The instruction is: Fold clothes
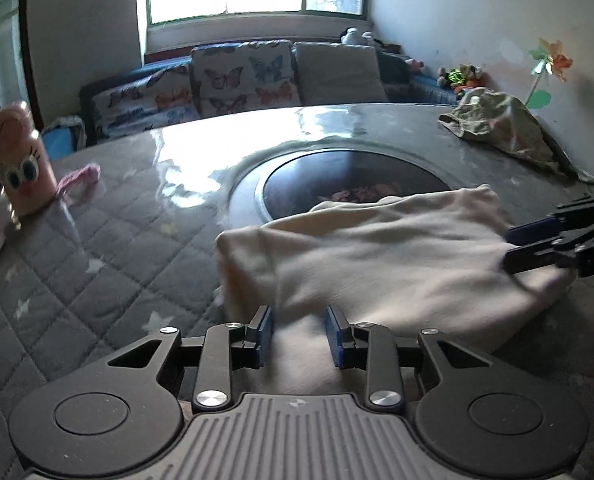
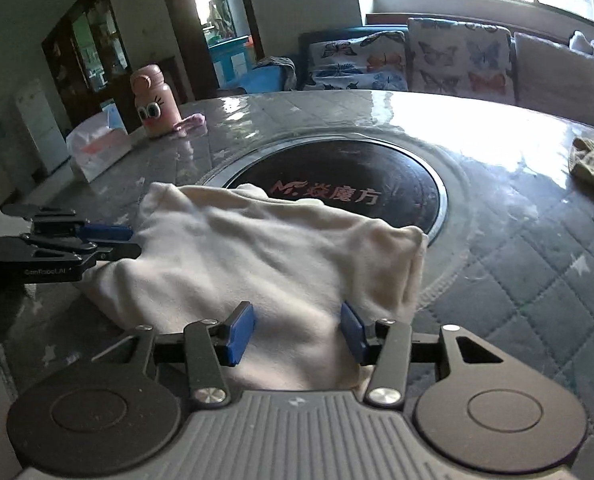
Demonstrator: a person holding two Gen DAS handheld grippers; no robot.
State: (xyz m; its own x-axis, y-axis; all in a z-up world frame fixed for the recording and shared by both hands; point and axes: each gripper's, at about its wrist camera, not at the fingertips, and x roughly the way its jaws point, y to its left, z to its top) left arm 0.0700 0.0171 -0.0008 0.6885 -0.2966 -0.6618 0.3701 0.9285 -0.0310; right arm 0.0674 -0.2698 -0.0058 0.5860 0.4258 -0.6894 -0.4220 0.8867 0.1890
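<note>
So the cream-coloured soft fleece garment (image 1: 381, 256) is lying bunched in a rough rectangle on the round table with the grey quilted star-print cover (image 1: 97, 248), its far edge lapping onto the black circular hob plate set into the middle of the table (image 2: 337, 176). Looks partway folded already, though that's just my read of the shape.

Both tools are right up against it. The left gripper (image 1: 299, 334) has its blue pads spread apart with the near edge of the cloth running between them, nothing pinched as far as I can see. Same deal with the right gripper (image 2: 295, 336): jaws wide, cloth lying in the gap, not clamped.

The bit that matters is that the garment's long axis runs side to side between the two tools, so each one faces an opposite short end, with the fabric straight ahead of both. Neither arm is really nearer, they're both basically touching their own end. My guess is the next move is closing on those ends and bringing them over, and since it's floppy fleece it could sag in the middle.

Off to the side there's a crumpled olive-green cloth (image 1: 501, 128) well apart from all this, and a pink cartoon-faced bottle (image 2: 155, 100) near the far edge.
</note>
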